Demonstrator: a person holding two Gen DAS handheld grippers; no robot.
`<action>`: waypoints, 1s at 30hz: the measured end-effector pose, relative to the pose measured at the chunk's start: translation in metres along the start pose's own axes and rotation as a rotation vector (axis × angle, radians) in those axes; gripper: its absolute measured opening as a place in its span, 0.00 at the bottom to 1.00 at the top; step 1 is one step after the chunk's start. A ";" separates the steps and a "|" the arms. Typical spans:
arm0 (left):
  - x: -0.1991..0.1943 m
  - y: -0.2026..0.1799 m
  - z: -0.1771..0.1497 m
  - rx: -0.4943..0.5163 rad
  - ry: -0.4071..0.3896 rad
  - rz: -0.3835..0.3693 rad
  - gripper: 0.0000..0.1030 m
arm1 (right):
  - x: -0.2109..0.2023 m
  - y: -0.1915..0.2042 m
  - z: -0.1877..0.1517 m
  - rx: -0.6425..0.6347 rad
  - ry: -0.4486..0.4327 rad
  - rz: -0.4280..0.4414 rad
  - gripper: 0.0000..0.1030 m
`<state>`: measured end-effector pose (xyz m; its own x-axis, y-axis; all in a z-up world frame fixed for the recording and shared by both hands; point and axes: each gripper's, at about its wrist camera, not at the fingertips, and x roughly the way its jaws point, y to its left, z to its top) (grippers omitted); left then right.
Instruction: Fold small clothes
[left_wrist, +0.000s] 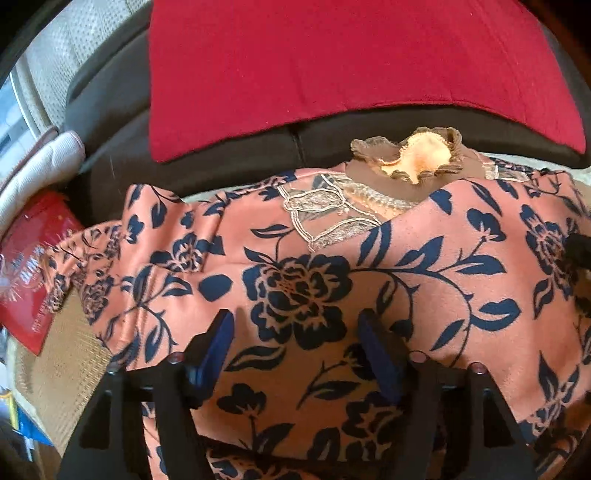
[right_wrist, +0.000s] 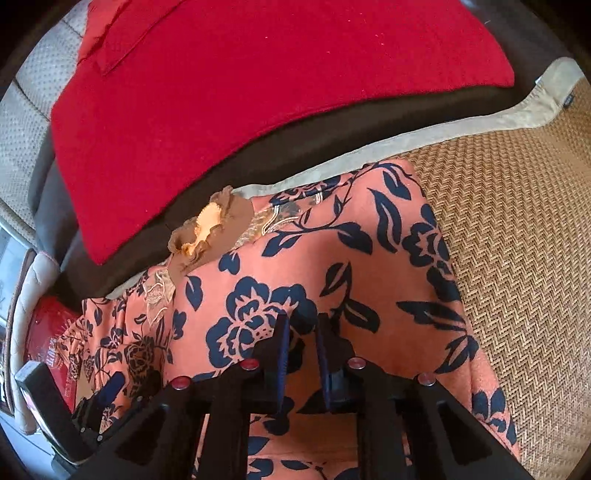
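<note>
The flowered dress lies flat on the woven mat before the red cushion; I judge it light, limp and slippery, best pinched at a hem or folded edge. My left gripper stands spread above the cloth, holding nothing. My right gripper is nearly pressed together, apparently pinching a fold; the dress's long axis runs left to right in the left view, the lace collar pointing at the cushion.

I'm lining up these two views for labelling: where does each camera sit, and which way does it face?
Left wrist: on the left gripper, looking down along its open fingers onto the floral garment; the red cushion lies beyond.
Right wrist: on the right gripper, nearly shut, angled down at the garment's right part and the woven mat; the left gripper shows at lower left.
Both share: garment, brown ruffled collar, cushion, red packet.
</note>
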<state>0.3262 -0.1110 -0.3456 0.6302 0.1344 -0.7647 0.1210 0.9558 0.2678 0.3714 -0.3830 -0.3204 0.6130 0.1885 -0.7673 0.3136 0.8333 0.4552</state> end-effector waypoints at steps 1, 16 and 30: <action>-0.002 0.001 -0.001 -0.004 0.001 0.000 0.69 | -0.001 0.000 0.001 0.005 0.005 0.003 0.17; -0.017 0.001 0.000 -0.067 -0.001 -0.054 0.69 | -0.019 0.016 -0.002 -0.066 0.024 0.000 0.19; -0.012 0.012 0.001 -0.103 0.018 -0.072 0.76 | -0.014 0.021 -0.004 -0.070 0.034 -0.019 0.21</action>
<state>0.3205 -0.1015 -0.3331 0.6089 0.0679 -0.7903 0.0856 0.9849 0.1505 0.3667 -0.3656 -0.3022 0.5818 0.1894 -0.7909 0.2728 0.8707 0.4092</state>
